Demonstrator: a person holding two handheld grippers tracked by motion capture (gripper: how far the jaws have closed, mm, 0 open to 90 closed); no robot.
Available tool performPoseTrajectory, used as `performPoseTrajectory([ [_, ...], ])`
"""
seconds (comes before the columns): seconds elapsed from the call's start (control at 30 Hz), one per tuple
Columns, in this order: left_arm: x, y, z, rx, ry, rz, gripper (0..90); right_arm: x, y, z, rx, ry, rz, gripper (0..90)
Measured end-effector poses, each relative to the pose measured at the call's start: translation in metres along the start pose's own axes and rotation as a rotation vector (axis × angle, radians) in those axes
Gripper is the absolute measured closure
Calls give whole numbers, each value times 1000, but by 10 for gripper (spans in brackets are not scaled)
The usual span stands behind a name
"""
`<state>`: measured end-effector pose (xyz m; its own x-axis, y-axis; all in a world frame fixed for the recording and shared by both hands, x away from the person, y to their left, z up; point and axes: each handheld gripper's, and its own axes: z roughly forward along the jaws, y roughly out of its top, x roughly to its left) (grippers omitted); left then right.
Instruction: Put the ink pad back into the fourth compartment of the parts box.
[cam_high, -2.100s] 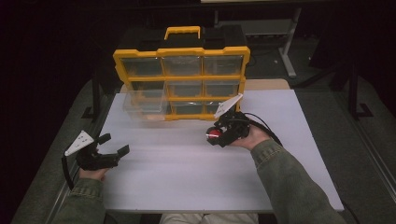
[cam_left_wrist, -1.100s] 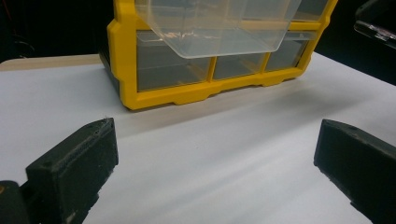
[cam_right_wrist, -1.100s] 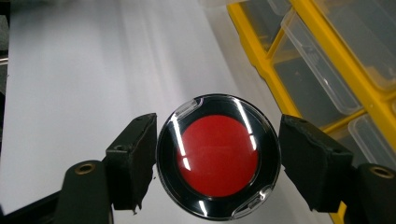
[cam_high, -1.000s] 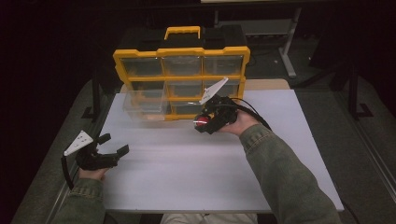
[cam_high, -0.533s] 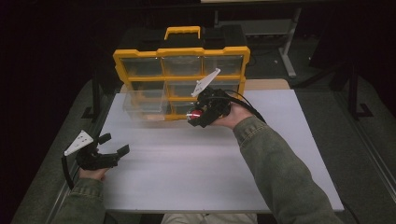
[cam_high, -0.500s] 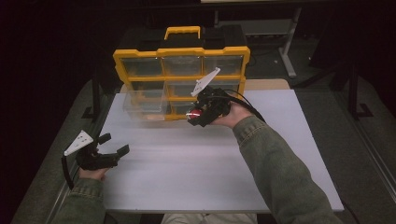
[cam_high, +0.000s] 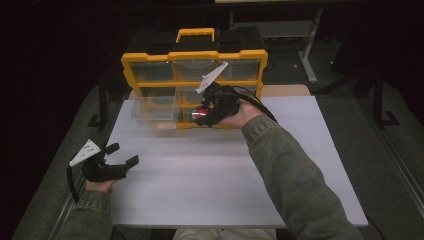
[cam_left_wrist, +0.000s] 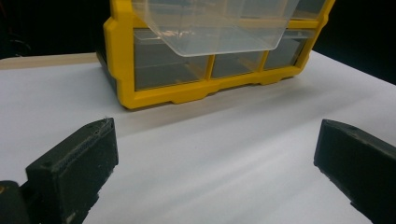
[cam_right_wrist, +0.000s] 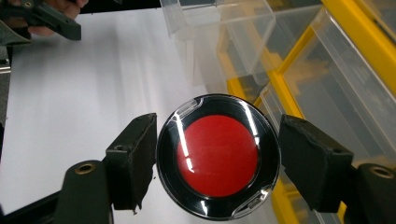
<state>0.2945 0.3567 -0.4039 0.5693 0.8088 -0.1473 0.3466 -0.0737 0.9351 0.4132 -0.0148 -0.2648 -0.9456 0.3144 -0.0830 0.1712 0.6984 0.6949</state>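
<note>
A yellow organiser (cam_high: 195, 57) with clear drawers stands at the back of the white table (cam_high: 210, 175). One clear drawer (cam_high: 154, 111) is pulled out at its left, also seen as the clear drawer (cam_right_wrist: 219, 28). My right gripper (cam_high: 201, 114) hovers in front of the organiser's lower middle, shut on a round black case with a red centre (cam_right_wrist: 218, 155). My left gripper (cam_high: 122, 155) rests open at the table's left edge, nothing between its jaws, facing the organiser (cam_left_wrist: 187, 79).
Dark floor and a metal stand (cam_high: 310, 55) lie behind the table. A wooden edge (cam_high: 285, 90) shows under the white sheet at the back right. White surface stretches in front of the organiser.
My right gripper has carried the red-centred case leftward and away from me, from the table's middle right up to the organiser's front. The left gripper has stayed put.
</note>
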Motion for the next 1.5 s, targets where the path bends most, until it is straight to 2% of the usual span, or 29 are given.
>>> performPoseTrajectory([
  [0.13, 1, 0, 1, -7, -3, -15, 0, -1, 5, 3, -7, 7, 1, 288],
  [0.37, 1, 2, 5, -6, -22, -12, 0, -3, 14, 4, -14, 14, -4, 288],
  [0.6, 0, 3, 6, -13, -31, -12, 0, -5, 26, 6, -9, 0, -16, 288],
  [0.87, -3, 3, 8, -13, -38, -3, 0, -5, 45, -3, -37, -26, -18, 288],
  [1.27, -1, 3, 8, -14, -42, -9, 0, -4, 79, 5, -28, -12, -74, 288],
  [1.5, -2, 3, 8, -12, -44, -6, 0, -2, 98, 16, -8, -5, -101, 288],
])
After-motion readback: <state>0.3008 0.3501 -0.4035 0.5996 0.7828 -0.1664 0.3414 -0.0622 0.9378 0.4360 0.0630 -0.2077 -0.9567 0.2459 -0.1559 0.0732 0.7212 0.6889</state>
